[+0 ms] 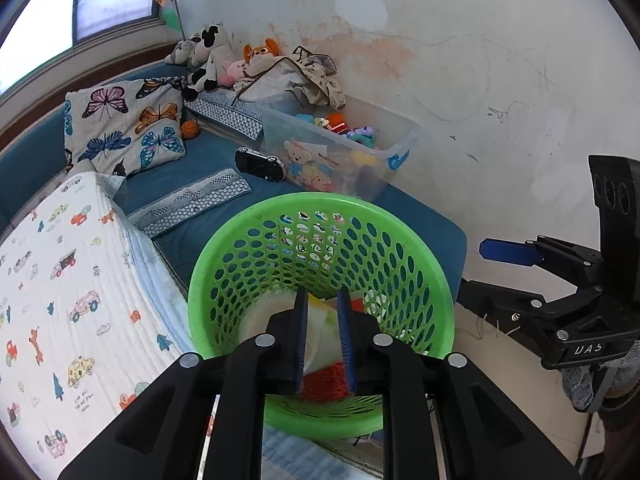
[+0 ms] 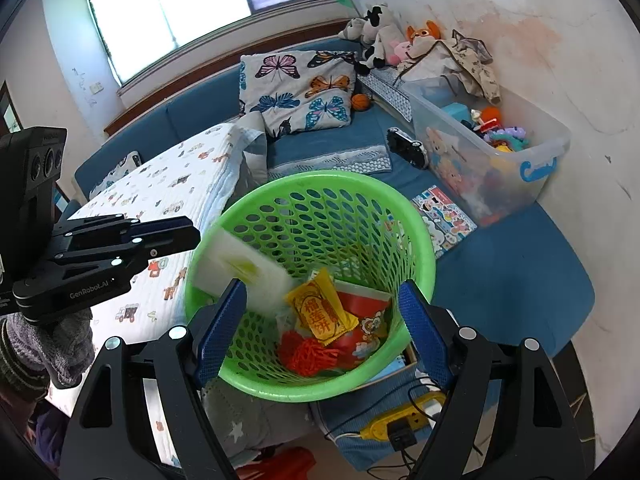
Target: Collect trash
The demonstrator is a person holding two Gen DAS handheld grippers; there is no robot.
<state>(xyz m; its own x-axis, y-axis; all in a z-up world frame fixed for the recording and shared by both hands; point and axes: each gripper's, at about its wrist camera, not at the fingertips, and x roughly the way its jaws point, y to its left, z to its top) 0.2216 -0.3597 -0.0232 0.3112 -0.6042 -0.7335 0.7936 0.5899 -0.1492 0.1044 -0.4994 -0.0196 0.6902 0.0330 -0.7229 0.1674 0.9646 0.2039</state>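
The green perforated basket is the landmark; it stands tilted against the edge of the blue sofa bed. The right claw straddles the basket's near rim, one blue pad outside each side of it; whether the pads press the rim cannot be told from either view. The left claw hangs over the basket's mouth with its jaws parted by a narrow gap and nothing pinched between them; in the right wrist view it sits left of the basket, just outside the rim. A white packet, blurred, is inside the basket against the left inner wall, clear of both claws. At the basket's bottom lie the collected trash: a yellow snack wrapper on top, a red printed wrapper under and right of it, and an orange-red mesh net nearest the front wall. Beyond the basket, on the sofa bed, stand a clear toy bin, a butterfly cushion and a black toy car. A sticker sheet lies just right of the basket. A car-print quilt lies left of it.
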